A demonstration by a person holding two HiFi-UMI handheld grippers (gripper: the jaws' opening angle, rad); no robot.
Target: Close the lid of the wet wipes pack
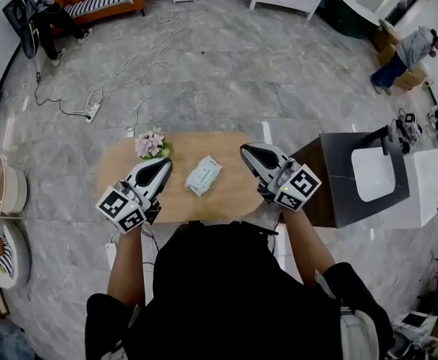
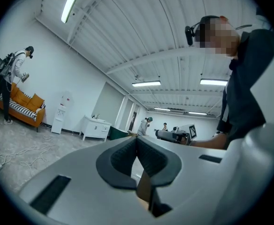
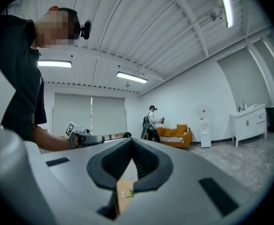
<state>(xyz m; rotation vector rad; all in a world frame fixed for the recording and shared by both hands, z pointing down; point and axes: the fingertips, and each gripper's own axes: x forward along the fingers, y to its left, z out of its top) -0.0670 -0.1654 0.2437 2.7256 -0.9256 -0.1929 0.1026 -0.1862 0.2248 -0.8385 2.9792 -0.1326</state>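
Black-shirted shoulders and bare forearms fill the bottom of the head view, each hand carrying a grey two-jaw tool over the oval wooden desk (image 1: 121,172). The left tool (image 1: 164,165) has its dark pads pressed together on nothing, and the right tool (image 1: 246,151) is likewise closed and empty. Both point level across the room.

The white and pale green wet wipes pack (image 1: 203,175) lies flat at the centre of the desk, between the two tools and touched by neither. A small pink flower bunch (image 1: 151,144) sits at the desk's upper left.

Whether the lid stands up or lies flat is too small to tell. If it is up, this looks like the approach. One tool needs to come down over the pack and press the flap flat, perhaps with the other steadying the soft pack.
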